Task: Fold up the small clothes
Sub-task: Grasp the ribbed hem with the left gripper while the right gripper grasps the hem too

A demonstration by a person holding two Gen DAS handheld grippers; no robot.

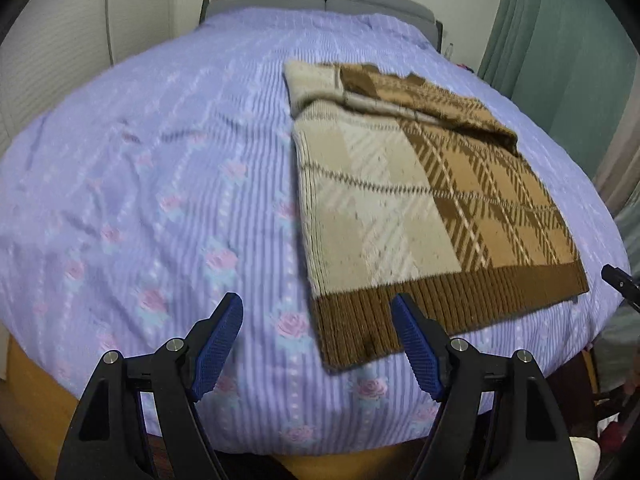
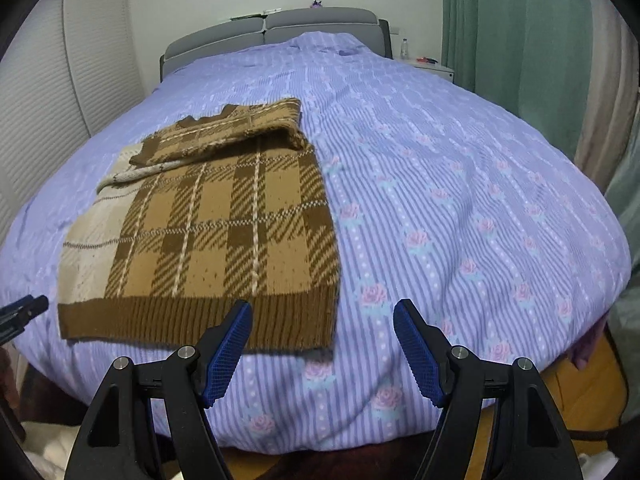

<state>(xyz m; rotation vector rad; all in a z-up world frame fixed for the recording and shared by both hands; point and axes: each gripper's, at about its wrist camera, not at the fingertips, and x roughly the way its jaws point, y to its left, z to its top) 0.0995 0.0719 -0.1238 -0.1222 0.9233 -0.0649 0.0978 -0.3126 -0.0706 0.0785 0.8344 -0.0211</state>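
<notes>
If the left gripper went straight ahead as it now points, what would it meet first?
Probably the sweater's ribbed hem, whose near left corner lies between the open left gripper's fingers. Height above the bedspread is unclear, so it might hit that first.

My two wrist cameras look from the bed's (image 1: 160, 160) near foot toward the headboard (image 2: 280, 24), sharing the sweater (image 2: 224, 220).

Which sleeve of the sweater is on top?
The brown-and-tan plaid sleeve is on top. The cream sleeve peeks out from under it. Both are folded across the plaid knitted sweater.
</notes>
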